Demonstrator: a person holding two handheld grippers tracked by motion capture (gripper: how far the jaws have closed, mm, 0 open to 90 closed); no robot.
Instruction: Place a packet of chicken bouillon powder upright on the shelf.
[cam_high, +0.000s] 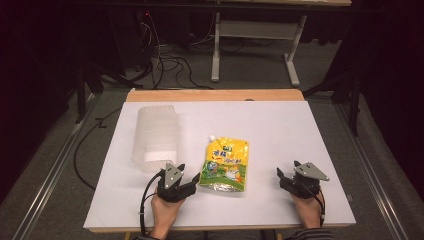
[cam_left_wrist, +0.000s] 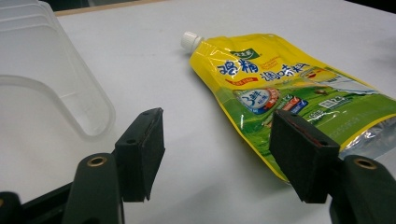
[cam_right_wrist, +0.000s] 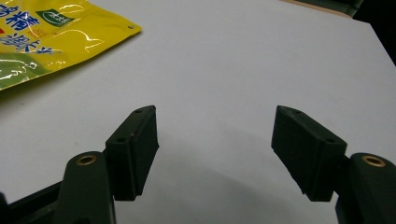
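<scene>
A yellow spouted pouch (cam_high: 225, 165) with green and blue print lies flat on the white table (cam_high: 280, 130), its white cap (cam_high: 212, 137) pointing to the far left. My left gripper (cam_high: 188, 172) rests on the table just left of the pouch's near end, open and holding nothing. In the left gripper view the pouch (cam_left_wrist: 280, 88) lies ahead and to the right of the gripper (cam_left_wrist: 217, 158), partly behind the right jaw. My right gripper (cam_high: 288, 168) is open too, on bare table to the right of the pouch. A corner of the pouch (cam_right_wrist: 51, 37) sits at the upper left of the right gripper (cam_right_wrist: 215, 149).
A clear plastic container (cam_high: 155, 137) lies on its side on the table's left half, with its rim (cam_left_wrist: 51, 79) just left of my left gripper. A wooden strip (cam_high: 215, 95) runs along the far edge. Beyond it are a white table frame (cam_high: 250, 30) and floor cables (cam_high: 165, 60).
</scene>
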